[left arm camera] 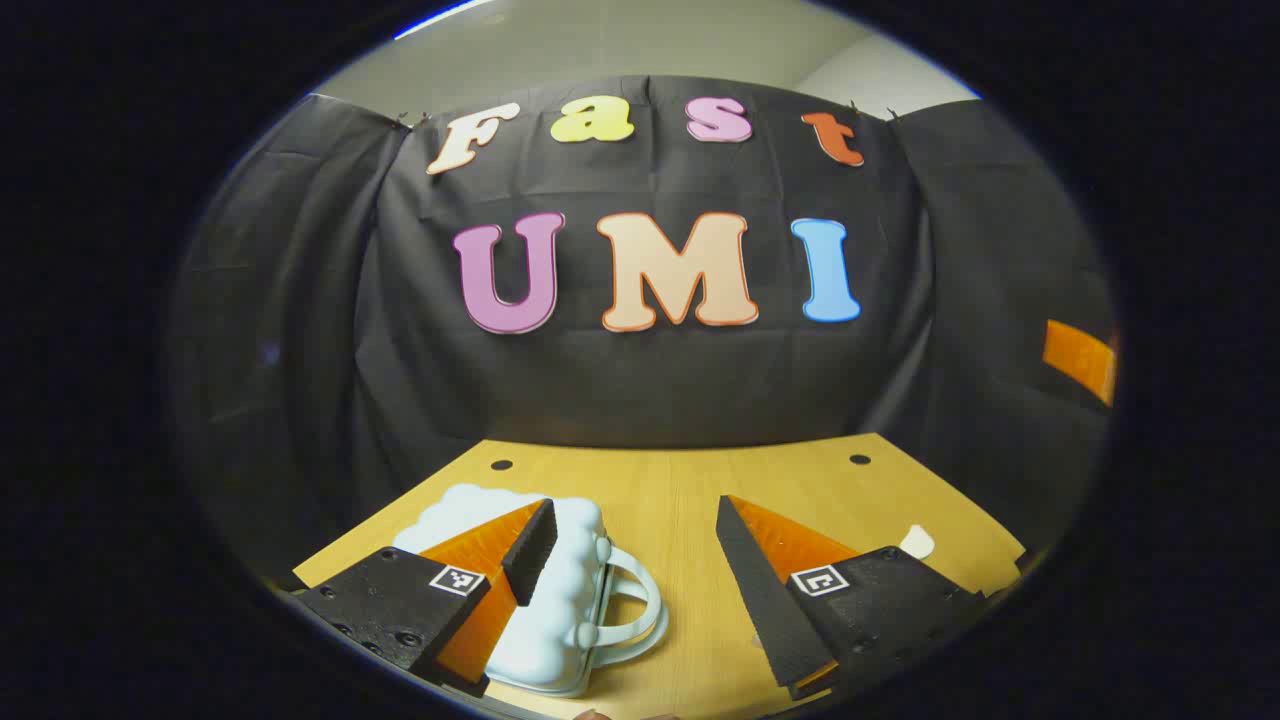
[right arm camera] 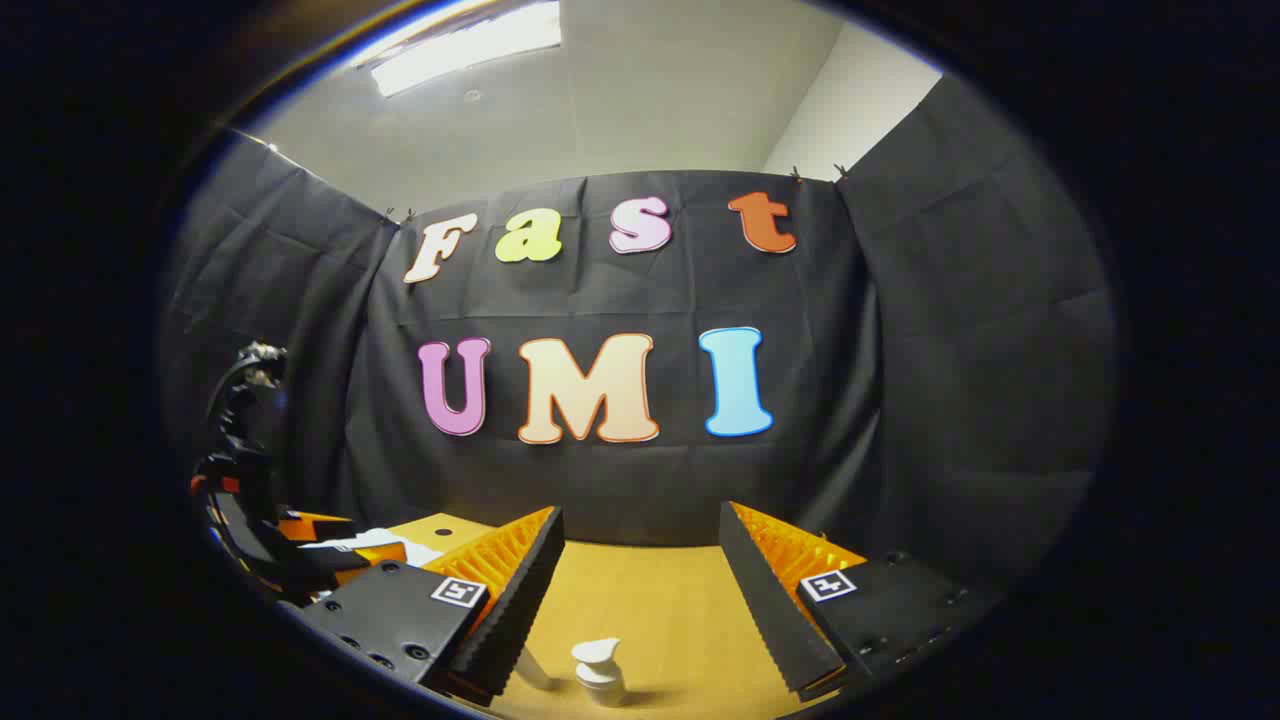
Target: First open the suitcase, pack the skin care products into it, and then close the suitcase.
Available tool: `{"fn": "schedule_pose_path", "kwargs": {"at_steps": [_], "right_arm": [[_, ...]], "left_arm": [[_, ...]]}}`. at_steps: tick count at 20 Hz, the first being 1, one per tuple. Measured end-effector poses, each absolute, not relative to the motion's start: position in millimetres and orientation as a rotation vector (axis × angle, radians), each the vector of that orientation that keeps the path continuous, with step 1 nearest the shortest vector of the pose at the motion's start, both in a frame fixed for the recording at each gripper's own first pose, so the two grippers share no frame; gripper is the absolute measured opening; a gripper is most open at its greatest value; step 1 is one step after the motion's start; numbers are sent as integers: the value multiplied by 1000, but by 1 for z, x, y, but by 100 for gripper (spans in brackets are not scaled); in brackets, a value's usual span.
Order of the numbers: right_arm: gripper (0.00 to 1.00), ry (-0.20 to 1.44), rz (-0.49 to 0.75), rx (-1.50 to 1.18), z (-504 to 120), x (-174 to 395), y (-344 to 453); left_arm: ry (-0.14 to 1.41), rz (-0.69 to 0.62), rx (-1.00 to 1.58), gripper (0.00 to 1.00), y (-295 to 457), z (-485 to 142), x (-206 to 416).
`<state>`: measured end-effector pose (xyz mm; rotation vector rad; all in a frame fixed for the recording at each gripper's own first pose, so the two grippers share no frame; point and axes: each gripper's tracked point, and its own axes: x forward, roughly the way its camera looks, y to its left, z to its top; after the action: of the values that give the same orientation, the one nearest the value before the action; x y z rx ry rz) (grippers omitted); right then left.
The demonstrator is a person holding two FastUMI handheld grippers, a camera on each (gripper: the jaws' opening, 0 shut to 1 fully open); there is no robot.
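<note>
The left gripper [left arm camera: 632, 560] gapes wide and empty; the pale suitcase [left arm camera: 560, 610] lies shut (handle toward the gap) under its left finger. The right gripper [right arm camera: 640, 590], equally spread, frames a pump bottle [right arm camera: 600, 672]. Nothing looks packed yet.

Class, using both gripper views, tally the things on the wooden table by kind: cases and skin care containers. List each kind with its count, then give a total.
Suitcase, pale blue, closed, with handle: 1
Pump bottle, white: 1
Other white container, mostly hidden behind a finger of the right gripper, kind unclear: 1
Total: 3
</note>
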<state>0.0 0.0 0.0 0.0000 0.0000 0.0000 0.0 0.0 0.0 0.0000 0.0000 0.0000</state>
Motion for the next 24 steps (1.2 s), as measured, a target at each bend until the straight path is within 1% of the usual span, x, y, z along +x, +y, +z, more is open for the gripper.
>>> {"fn": "schedule_pose_path", "kwargs": {"at_steps": [1,4,5,8,9,12,13,14,16,18,23,24], "right_arm": [[98,5,-3,-18,0,3,4],[98,7,-1,-39,-4,6,17],[96,8,-4,-39,-5,8,19],[98,17,-14,-18,-10,17,20],[98,18,-15,-11,-11,19,21],[96,29,-8,0,-18,23,25],[98,35,-2,-1,-22,26,26],[96,43,4,-3,-24,28,28],[98,58,10,-10,-29,28,29],[98,66,0,-22,-31,28,26],[96,101,-32,-42,-40,27,15],[98,108,-39,-45,-42,28,13]], "left_arm": [[0,-1,-16,95,4,0,4],[-22,-6,-59,95,7,6,15],[-31,-4,-63,95,9,8,15],[-59,-7,-68,94,11,19,17],[-72,-6,-71,95,12,22,15],[-79,-12,-68,95,8,25,18],[-61,-25,-55,94,4,17,20],[-29,-39,-42,95,0,6,23],[79,-64,-18,94,-8,-26,31],[141,-68,-20,94,-13,-45,39],[245,-81,-29,92,-25,-83,58],[266,-83,-32,93,-26,-89,62]]}}
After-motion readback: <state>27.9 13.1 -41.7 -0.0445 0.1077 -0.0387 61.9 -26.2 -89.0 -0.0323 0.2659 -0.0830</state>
